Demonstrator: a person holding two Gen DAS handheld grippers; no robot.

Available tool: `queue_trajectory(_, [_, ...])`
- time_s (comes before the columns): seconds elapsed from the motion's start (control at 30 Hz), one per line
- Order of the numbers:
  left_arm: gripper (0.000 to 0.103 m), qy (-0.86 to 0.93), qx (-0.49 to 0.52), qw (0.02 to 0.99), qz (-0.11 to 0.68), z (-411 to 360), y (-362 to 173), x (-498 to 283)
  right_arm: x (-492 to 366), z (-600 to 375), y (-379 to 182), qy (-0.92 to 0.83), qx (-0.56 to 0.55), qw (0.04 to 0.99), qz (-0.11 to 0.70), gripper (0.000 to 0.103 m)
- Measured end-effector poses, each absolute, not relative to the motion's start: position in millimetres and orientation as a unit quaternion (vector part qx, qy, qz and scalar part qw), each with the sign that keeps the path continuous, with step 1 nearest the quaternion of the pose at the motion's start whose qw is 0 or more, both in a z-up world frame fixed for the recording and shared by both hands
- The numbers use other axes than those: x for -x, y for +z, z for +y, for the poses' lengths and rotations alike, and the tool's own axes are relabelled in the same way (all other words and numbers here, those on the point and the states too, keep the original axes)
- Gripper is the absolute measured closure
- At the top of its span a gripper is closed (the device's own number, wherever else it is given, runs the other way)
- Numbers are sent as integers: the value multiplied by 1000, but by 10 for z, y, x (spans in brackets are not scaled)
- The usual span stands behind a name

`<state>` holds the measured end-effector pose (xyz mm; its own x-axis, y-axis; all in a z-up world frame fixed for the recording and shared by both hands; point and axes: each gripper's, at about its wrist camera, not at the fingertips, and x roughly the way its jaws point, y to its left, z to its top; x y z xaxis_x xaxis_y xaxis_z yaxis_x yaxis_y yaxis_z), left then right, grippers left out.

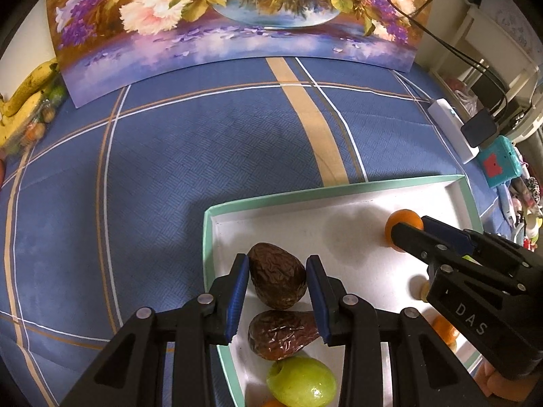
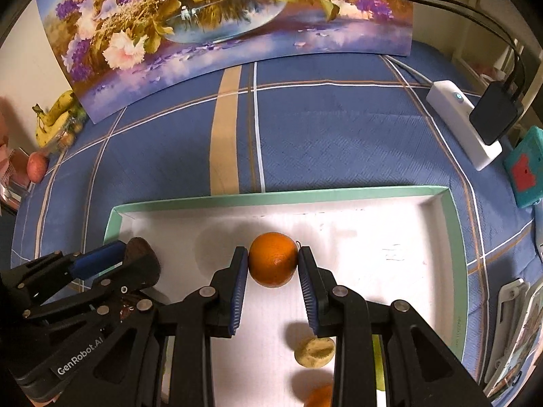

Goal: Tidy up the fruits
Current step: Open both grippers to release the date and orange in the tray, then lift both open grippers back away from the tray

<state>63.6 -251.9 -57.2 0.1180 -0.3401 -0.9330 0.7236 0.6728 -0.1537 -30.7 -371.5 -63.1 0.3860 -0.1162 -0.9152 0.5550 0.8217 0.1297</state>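
A white tray with a mint-green rim (image 1: 339,188) (image 2: 271,196) lies on the blue plaid cloth. My left gripper (image 1: 277,264) is shut on a dark brown, wrinkled avocado (image 1: 276,279) just above the tray's left end. Below it lie a second avocado (image 1: 281,334) and a green apple (image 1: 302,385). My right gripper (image 2: 273,254) is shut on an orange (image 2: 273,259) over the tray's middle. The left wrist view shows the same orange (image 1: 404,222) at the right. In the right wrist view the left gripper (image 2: 135,254) stands at lower left, half hiding its avocado (image 2: 141,244).
A pale cut fruit (image 2: 314,351) and another orange (image 2: 320,396) lie in the tray's near part. A flower painting (image 1: 237,17) leans at the back. Bananas (image 2: 57,112) and a reddish fruit (image 2: 35,168) sit far left. A white power strip (image 2: 465,125) and teal box (image 2: 524,169) are right.
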Motion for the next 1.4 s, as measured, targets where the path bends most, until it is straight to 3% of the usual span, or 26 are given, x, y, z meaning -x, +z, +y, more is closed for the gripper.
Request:
queue_trajectory(0.67, [63, -366, -141, 733, 555, -2199, -257, -646, 383, -3629, -549, -216, -198, 810, 508, 66])
queue_trajectory(0.73, [57, -359, -134, 736, 558, -2123, -238, -669, 402, -3598, -522, -216, -192, 812, 507, 66])
queue_trajectory(0.8, [30, -347, -123, 741, 562, -2034, -228, -700, 426, -3562, -488, -218, -185, 813, 506, 66])
queue_trajectory(0.83, [30, -340, -119, 745, 562, -1981, -226, -722, 438, -3546, -472, -220, -182, 814, 506, 65])
queue_trajectory(0.9, [22, -324, -114, 750, 565, -1880, -231, -757, 465, -3515, -456, -222, -178, 814, 507, 47])
queue_trajectory(1.0, [4, -296, -111, 763, 564, -1705, -251, -796, 500, -3464, -437, -225, -168, 814, 508, 39])
queue_trajectory(1.17, [0, -259, -132, 777, 558, -1496, -281, -782, 582, -3398, -394, -231, -170, 816, 502, 21])
queue_trajectory(1.27, [0, -248, -150, 785, 548, -1393, -275, -751, 618, -3340, -377, -226, -176, 820, 496, 20])
queue_trajectory(1.4, [0, -241, -148, 791, 543, -1261, -244, -666, 662, -3250, -354, -218, -184, 825, 487, 11])
